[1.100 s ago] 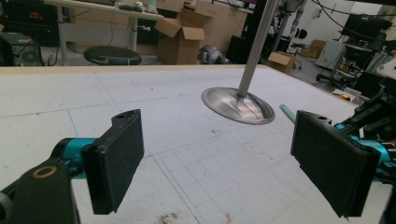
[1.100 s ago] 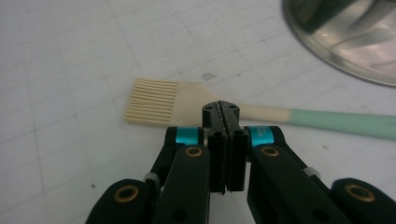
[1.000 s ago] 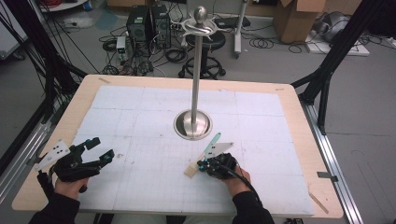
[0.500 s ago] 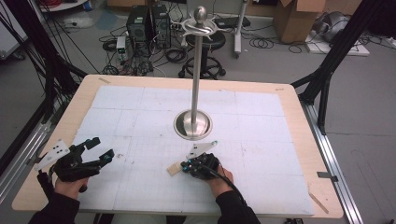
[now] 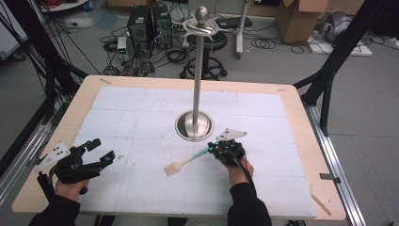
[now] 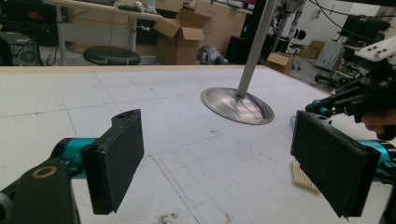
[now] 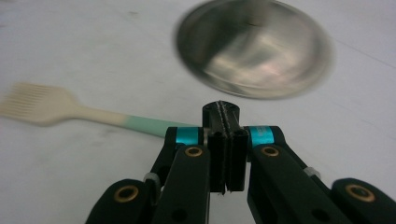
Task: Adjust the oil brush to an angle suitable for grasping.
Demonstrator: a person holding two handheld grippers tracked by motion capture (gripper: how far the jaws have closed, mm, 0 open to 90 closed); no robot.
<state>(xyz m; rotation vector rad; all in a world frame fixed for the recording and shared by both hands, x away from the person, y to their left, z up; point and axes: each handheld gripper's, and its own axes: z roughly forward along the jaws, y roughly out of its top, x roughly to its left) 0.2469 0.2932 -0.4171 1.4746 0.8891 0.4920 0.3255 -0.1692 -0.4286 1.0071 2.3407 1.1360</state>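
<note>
A cream fork-shaped utensil (image 5: 181, 164) with a teal handle lies low over the white mat, its head pointing left. My right gripper (image 5: 220, 149) is shut on the handle's end, just in front of the metal stand's round base (image 5: 194, 126). In the right gripper view the jaws (image 7: 223, 112) are pressed together, the utensil (image 7: 56, 106) runs off to the left and the base (image 7: 254, 49) lies ahead. My left gripper (image 5: 101, 150) stands open at the table's near left, holding nothing. Its view looks between the wide-apart pads (image 6: 116, 161) at the base (image 6: 236, 105) and the right gripper (image 6: 355, 100).
The stand's tall pole (image 5: 198, 70) rises from the mat's middle to a ball and curved arms on top. The wooden table's edge (image 5: 66, 117) frames the white mat (image 5: 141, 113). Cables, boxes, a stool and black frame struts stand beyond the table.
My right gripper swung left, then back right and farther away toward the stand's base, taking the utensil along. The left gripper has stayed put and open.
</note>
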